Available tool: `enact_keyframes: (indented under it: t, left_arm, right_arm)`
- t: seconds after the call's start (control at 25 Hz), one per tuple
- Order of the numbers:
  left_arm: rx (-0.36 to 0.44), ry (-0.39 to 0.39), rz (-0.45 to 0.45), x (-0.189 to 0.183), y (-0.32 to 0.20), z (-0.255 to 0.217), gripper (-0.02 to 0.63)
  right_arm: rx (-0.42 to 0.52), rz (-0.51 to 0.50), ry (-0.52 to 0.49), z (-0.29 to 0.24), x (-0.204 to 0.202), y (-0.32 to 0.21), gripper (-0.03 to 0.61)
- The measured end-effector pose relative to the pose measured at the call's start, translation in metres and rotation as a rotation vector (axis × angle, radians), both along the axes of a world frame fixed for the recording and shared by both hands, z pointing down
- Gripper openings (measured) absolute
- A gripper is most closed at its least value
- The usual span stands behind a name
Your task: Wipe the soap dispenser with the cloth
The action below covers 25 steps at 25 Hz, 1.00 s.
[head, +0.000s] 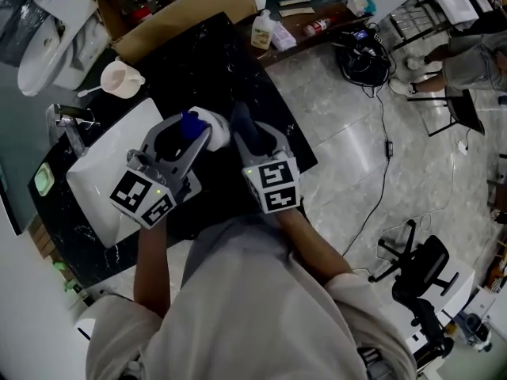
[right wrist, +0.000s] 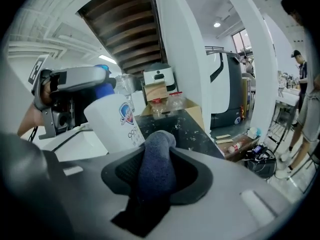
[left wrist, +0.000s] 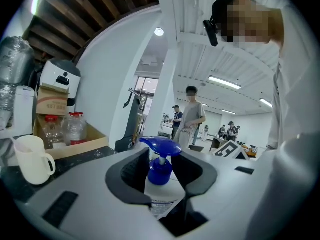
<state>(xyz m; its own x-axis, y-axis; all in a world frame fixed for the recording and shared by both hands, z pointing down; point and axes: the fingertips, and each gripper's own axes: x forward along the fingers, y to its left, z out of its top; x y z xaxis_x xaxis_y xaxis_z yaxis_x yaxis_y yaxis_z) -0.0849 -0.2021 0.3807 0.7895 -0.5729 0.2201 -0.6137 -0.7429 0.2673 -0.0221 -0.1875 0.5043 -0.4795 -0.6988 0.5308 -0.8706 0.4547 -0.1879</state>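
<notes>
Because wiping takes one hand to steady and one to rub, the person splits the work between the two tools held just in front of the body. The left claw (left wrist: pixel 161 168) is clenched on the soap dispenser (right wrist: pixel 116 118), its pads pinching the narrow neck right under the blue pump (left wrist: pixel 161 146). That is a sensible place to hold it, since it leaves the broad white side with the label bare for cleaning. The right claw (right wrist: pixel 156 178) is clamped on the cloth (right wrist: pixel 156 151), a dark blue-grey wad that sticks out past the tips so that soft fabric, not hard plastic, meets the bottle. From the right gripper view the dispenser leans over, label side towards the cloth. The cloth's end is just beside that side, though whether they touch I cannot tell. The wiping stroke itself looks about to begin or barely under way. The next move calls for sliding the cloth along the label side while the left grip stays firm, as a smooth bottle held by the neck alone could swing or twist under pressure. Under and beyond the tools lies the black speckled tabletop (head: pixel 238 62), with the white sink (head: pixel 107 169) and its tap (head: pixel 73 129) to the left. Farther back, well apart from the work, stand a white mug (head: pixel 119 78) and a cardboard box (head: pixel 186 10).
</notes>
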Motion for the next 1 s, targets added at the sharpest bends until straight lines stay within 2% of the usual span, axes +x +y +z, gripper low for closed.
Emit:
enact_keyframes:
  t: [0.32,0.6,1.0]
  left_arm:
    - [-0.017,0.031,0.050,0.000,0.018,0.001,0.133]
    - [-0.029,0.135,0.042,0.004,0.022,0.002,0.133]
    - [-0.022,0.149,0.038,0.003,0.025,0.002,0.133]
  right_arm:
    - [-0.035,-0.035,0.034,0.017,-0.009,0.009,0.129]
    - [-0.047,-0.032,0.008,0.012,-0.009,0.012,0.129]
    - [-0.064,-0.073,-0.030,0.005,-0.010,0.019,0.129]
